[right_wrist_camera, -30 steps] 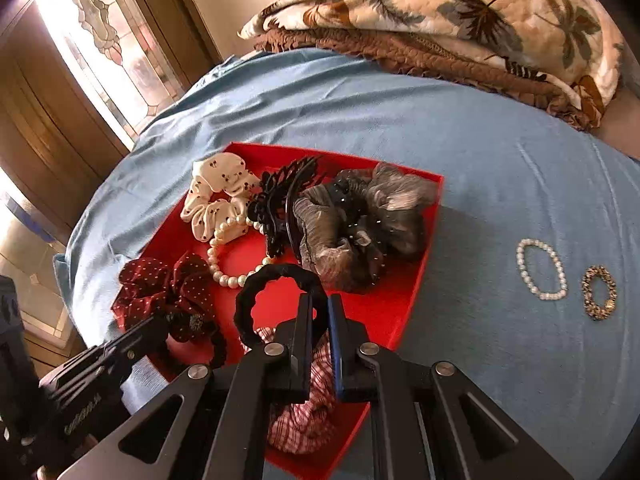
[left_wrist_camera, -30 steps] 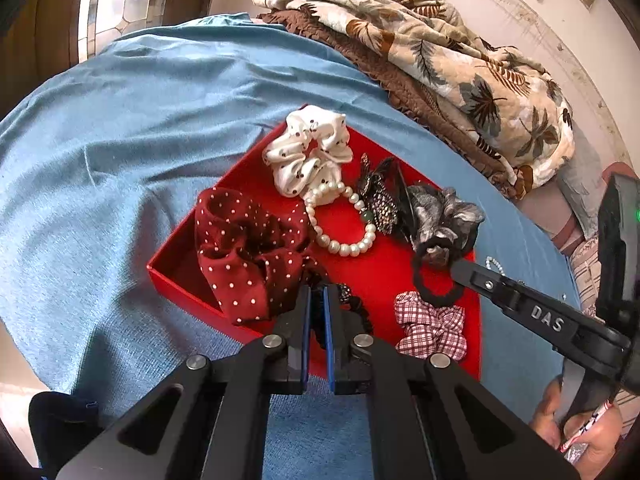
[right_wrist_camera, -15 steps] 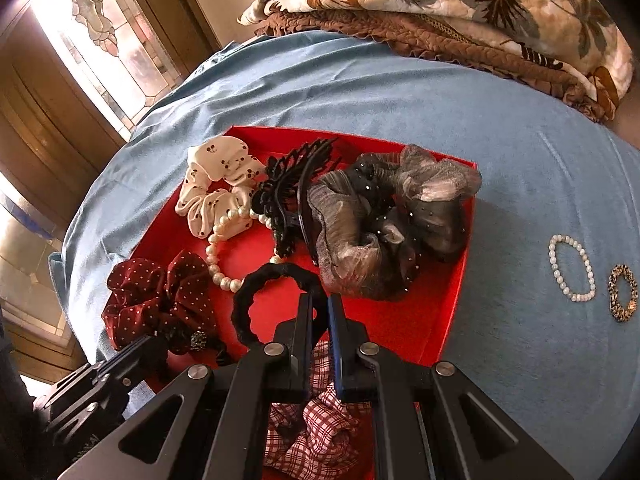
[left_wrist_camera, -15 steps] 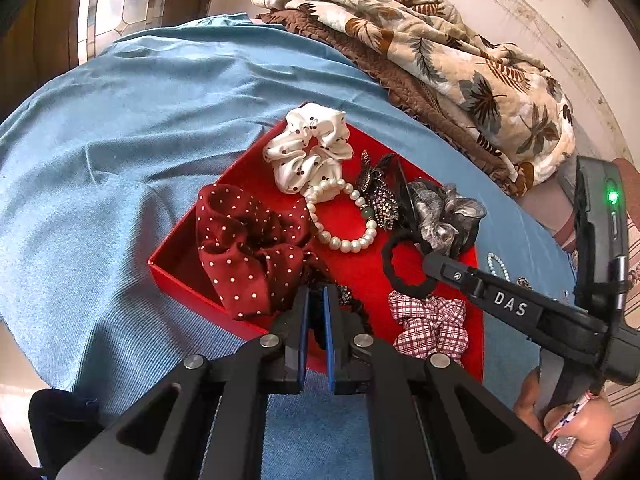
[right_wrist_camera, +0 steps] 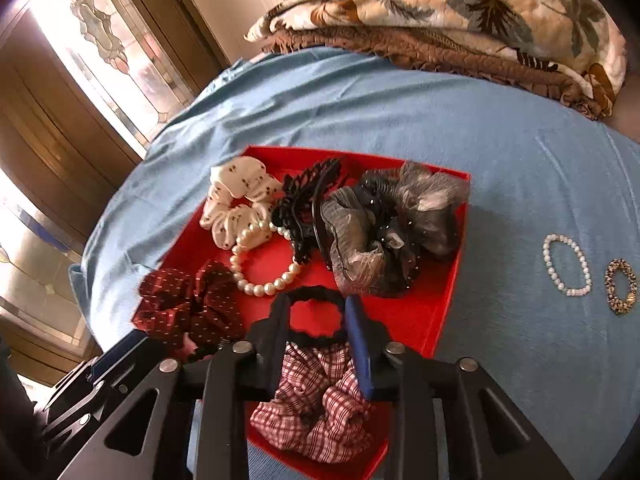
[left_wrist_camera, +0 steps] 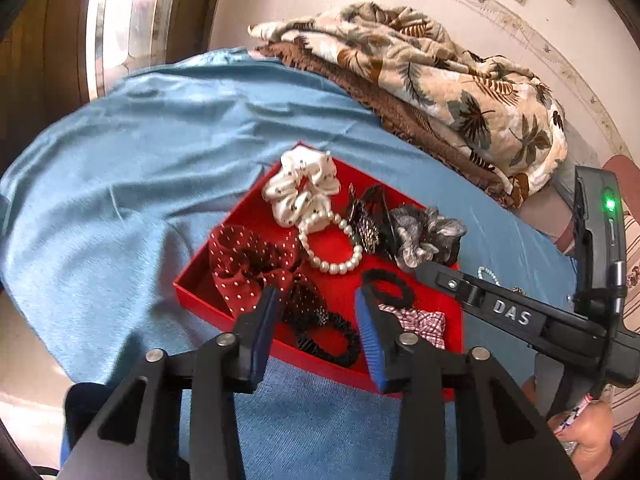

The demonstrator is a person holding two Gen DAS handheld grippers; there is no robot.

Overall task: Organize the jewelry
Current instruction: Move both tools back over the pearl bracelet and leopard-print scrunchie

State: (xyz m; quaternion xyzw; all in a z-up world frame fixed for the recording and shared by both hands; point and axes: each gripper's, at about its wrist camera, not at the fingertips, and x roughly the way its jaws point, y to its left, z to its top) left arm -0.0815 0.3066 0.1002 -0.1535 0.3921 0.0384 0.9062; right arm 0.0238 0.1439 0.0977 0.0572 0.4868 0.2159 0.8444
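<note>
Tray: red tray (right_wrist_camera: 448, 280) sits mid-frame on the blue bedspread (right_wrist_camera: 400, 112); judged the collecting place, since nearly every piece already lies inside it.
Black tie: black hair tie (right_wrist_camera: 316, 312) lies flat on the tray floor at lower centre, between the right gripper's fingers and touching neither; it looks let go rather than gripped.
Right gripper: right gripper (right_wrist_camera: 316, 344) has its jaws spread apart, empty, straddling the tie just above the checked scrunchie (right_wrist_camera: 316, 412).
Left gripper: left gripper (left_wrist_camera: 316, 336) is also spread wide and holds nothing; it hangs over the tray's near edge, above a dark beaded band (left_wrist_camera: 324, 332) and beside the maroon scrunchie (left_wrist_camera: 248, 260).
Inside the tray: white scrunchie (right_wrist_camera: 236, 200), pearl bracelet (right_wrist_camera: 260, 276), black claw clip (right_wrist_camera: 304, 204) and grey scrunchie (right_wrist_camera: 384, 236) crowd the upper half, leaving bare red floor lower down, probably why the tie went there.
Left out: small pearl bracelet (right_wrist_camera: 566, 264) and a gold-brown ring (right_wrist_camera: 620, 286) lie on the bedspread at the right edge, well apart from the tray; likely next to be gathered.
Background: leaf-print quilt (right_wrist_camera: 460, 12) is bunched at the top.
</note>
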